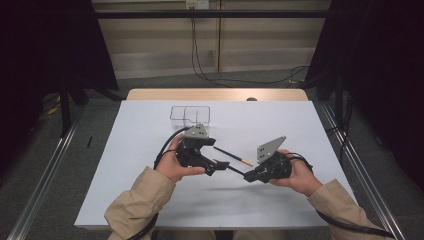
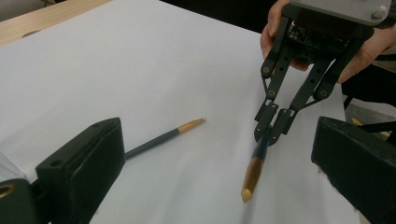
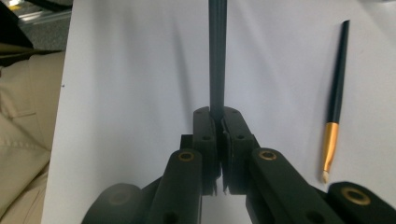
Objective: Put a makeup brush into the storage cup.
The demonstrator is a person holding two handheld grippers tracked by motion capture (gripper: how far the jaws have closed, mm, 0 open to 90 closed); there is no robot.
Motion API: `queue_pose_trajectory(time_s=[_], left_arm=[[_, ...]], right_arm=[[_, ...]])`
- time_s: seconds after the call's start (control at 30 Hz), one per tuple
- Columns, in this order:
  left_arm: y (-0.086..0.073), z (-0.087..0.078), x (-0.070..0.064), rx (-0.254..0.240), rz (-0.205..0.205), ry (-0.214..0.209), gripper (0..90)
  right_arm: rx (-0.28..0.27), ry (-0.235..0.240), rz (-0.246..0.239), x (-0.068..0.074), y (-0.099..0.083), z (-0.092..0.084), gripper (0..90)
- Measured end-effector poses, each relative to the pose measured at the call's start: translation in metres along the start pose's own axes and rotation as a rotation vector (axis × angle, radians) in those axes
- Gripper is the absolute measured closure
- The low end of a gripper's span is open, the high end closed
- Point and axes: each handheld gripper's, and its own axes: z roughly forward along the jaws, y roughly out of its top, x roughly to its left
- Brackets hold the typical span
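Observation:
Two slim dark sticks with gold ends are in play. My right gripper (image 1: 248,176) (image 3: 217,116) is shut on the dark end of one stick (image 3: 217,56) (image 2: 254,168), holding it just above the white sheet. That stick's gold tip points toward my left gripper (image 1: 215,167) (image 2: 217,140), whose jaws stand wide open with nothing pressed between them. From the left gripper view, the right gripper (image 2: 273,126) hangs ahead, pinching the stick. The second stick (image 1: 232,156) (image 2: 163,137) (image 3: 336,93) lies flat on the sheet just beyond both grippers.
A clear plastic box (image 1: 189,115) with compartments stands behind the left gripper on the white sheet (image 1: 150,200). The wooden table edge (image 1: 215,94) shows at the far side. Metal rails and cables run along the floor on both sides.

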Motion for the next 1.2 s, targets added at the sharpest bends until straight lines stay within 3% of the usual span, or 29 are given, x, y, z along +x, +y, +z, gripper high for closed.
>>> queue_pose_trajectory(time_s=[0.43, 1.2], left_arm=[[-0.002, 0.001, 0.000, -0.026, -0.007, 0.000, 2.7], [-0.001, 0.000, -0.001, -0.090, -0.007, 0.015, 6.5]], right_arm=[[-0.129, -0.021, 0.057, 0.001, 0.000, -0.001, 85.6], [-0.269, -0.044, 0.109, 0.001, 0.010, -0.003, 85.6]])
